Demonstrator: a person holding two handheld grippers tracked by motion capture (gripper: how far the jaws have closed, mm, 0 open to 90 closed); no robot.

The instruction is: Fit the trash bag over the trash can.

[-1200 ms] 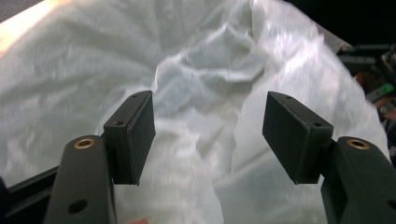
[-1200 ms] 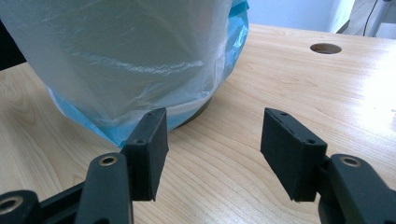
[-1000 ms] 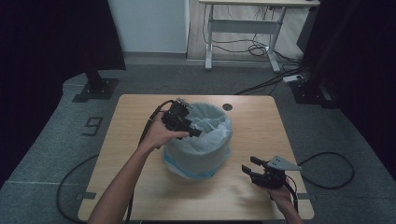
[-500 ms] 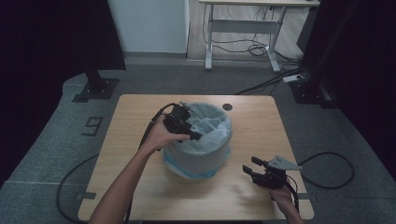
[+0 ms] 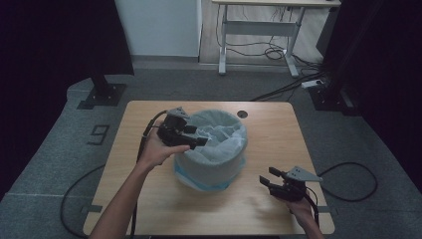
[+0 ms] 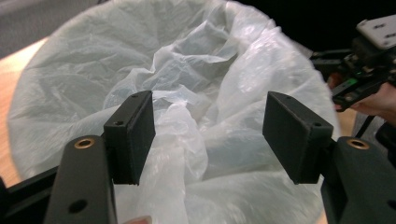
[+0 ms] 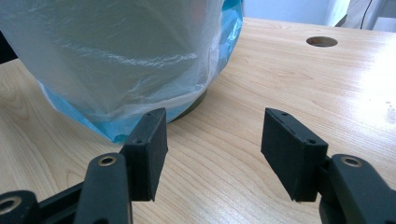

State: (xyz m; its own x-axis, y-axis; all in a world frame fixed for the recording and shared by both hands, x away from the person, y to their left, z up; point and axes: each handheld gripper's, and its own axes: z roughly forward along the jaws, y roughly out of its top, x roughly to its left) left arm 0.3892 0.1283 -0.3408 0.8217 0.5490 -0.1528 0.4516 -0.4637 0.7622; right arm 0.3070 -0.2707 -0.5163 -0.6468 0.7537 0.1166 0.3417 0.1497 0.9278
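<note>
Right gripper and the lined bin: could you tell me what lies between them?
Nothing but bare wooden table: the right gripper view shows empty tabletop between the open right gripper and the bin's plastic liner.

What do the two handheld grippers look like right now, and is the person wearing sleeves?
Both the left gripper and the right gripper are black, with flat rectangular pads on arms with brass-coloured rivets, a grey three-cornered plate on top and a trailing black cable. The forearms are bare.

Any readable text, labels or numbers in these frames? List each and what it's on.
"9": dark digit marked on the grey floor, left of the table.
Nothing legible on the bin liner, the left gripper or the right gripper.
</note>
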